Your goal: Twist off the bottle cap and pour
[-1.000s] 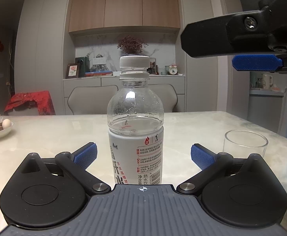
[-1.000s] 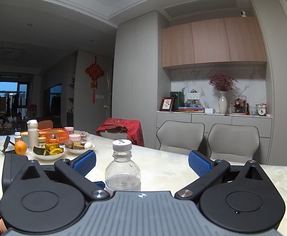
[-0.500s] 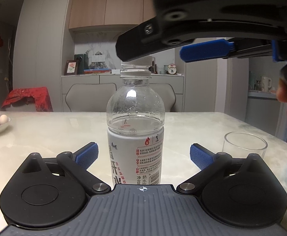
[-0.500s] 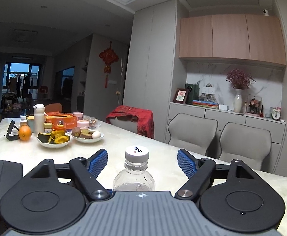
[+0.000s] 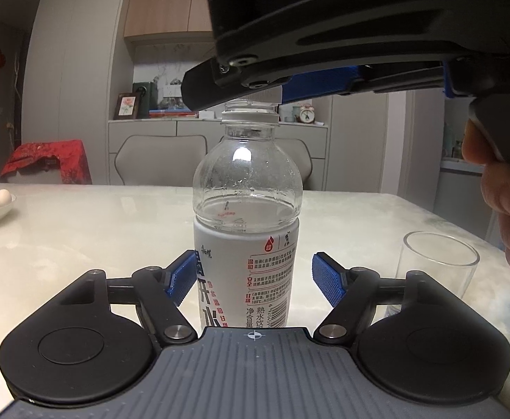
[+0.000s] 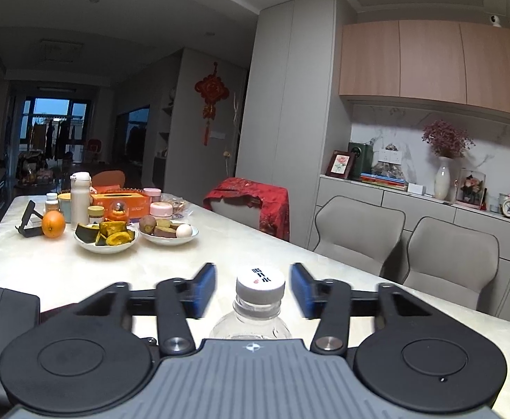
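Observation:
A clear water bottle (image 5: 247, 209) with a white label stands upright on the marble table (image 5: 80, 230). My left gripper (image 5: 251, 277) straddles its lower body; the left pad touches the label and the right pad stands a little off. The white cap (image 6: 261, 283) sits on the neck. My right gripper (image 6: 254, 291) is at cap height with a blue pad on each side of the cap, a gap on both sides. In the left wrist view the right gripper (image 5: 325, 83) hides most of the cap. An empty glass (image 5: 436, 265) stands to the right.
Two dishes of food (image 6: 106, 235) and an orange (image 6: 53, 224) sit far left on the table, with jars and a tissue box (image 6: 120, 206) behind. Chairs (image 6: 358, 234) stand along the far edge. The person's hand (image 5: 506, 202) is at the right.
My right gripper has moved in over the bottle and narrowed its pads around the cap. My left gripper's pads have closed in on the bottle body.

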Demonstrator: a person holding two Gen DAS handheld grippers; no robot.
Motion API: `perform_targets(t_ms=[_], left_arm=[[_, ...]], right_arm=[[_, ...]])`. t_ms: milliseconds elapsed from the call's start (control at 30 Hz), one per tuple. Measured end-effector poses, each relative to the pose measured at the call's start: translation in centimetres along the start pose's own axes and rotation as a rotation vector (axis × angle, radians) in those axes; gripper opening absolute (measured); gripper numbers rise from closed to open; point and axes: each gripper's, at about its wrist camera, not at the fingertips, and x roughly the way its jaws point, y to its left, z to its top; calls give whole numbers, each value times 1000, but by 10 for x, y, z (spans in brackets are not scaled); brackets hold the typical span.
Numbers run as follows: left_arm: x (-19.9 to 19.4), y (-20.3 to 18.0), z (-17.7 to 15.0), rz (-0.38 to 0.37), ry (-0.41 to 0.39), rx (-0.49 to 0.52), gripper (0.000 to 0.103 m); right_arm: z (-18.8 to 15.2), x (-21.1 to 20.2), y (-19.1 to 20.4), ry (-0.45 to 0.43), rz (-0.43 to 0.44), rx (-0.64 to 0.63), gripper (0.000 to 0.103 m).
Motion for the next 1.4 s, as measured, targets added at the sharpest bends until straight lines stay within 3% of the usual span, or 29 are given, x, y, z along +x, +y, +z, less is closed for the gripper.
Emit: perform_targets(t_ms=[133, 367, 833, 933, 1400], left_arm=[[3, 4, 3, -1, 1, -1, 73], [1, 1, 1, -5, 0, 2, 73], [1, 1, 0, -12, 3, 7, 73], [1, 2, 1, -13, 3, 9, 73], [0, 5, 1, -16, 6, 9, 73]], right_arm=[[-1, 3, 9, 8, -2, 1, 32], [6, 4, -5, 48, 79, -3, 32], [30, 20, -56, 161, 443, -95, 32], [26, 21, -62, 142, 492, -91, 32], [34, 5, -53, 68, 461, -109, 32]])
